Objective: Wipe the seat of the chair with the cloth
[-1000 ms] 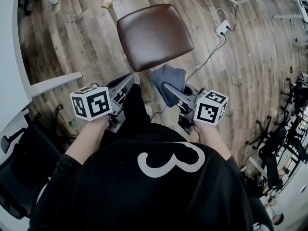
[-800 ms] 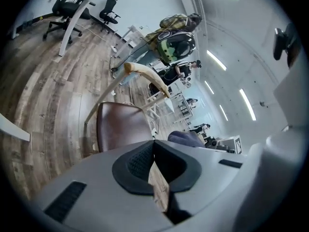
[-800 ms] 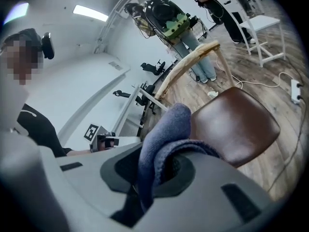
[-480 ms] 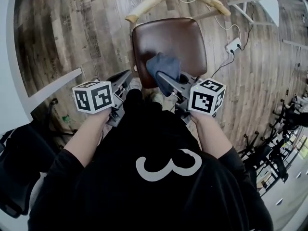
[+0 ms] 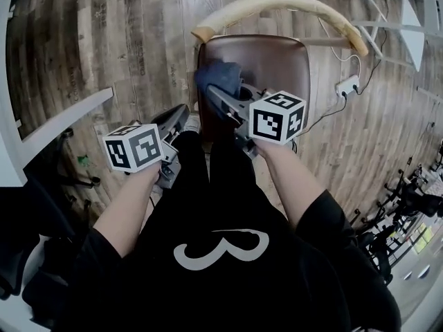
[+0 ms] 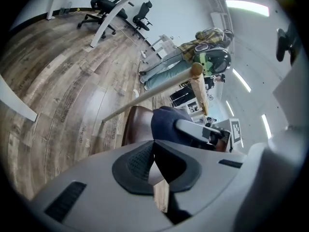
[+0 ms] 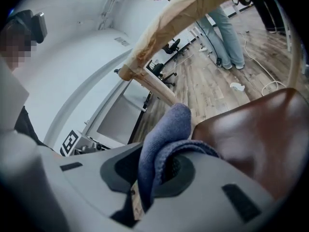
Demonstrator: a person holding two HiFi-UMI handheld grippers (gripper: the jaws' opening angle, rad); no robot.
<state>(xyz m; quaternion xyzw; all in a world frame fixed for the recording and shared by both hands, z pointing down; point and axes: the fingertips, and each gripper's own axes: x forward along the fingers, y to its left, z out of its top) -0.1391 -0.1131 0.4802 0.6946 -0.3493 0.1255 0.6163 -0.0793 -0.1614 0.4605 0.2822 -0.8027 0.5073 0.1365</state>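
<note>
The wooden floor (image 5: 104,47) filled most of the head view, though your torso and arms hid all of its near part. On it stood one chair, with a brown seat (image 5: 280,64) and one pale curved back rail (image 5: 291,5) at the far side. Its legs were out of sight beneath the seat, and the seat's near edge was covered by your right arm and gripper.

You held two grippers. The left gripper (image 5: 181,113) hung to the left of the seat, over the floor and apart from the chair. Its own view showed its jaws closed against each other with nothing between them. The right gripper (image 5: 216,92) reached out over the near left part of the seat, its jaws clamped on the one blue cloth (image 5: 218,75). The cloth bulged out past the jaw tips, and the part inside the jaws was hidden. It sat at the seat's left edge, but you could not tell from any view whether it touched the leather.

One white power strip (image 5: 346,86) lay on the floor right of the chair, its cable running off behind the back rail.
</note>
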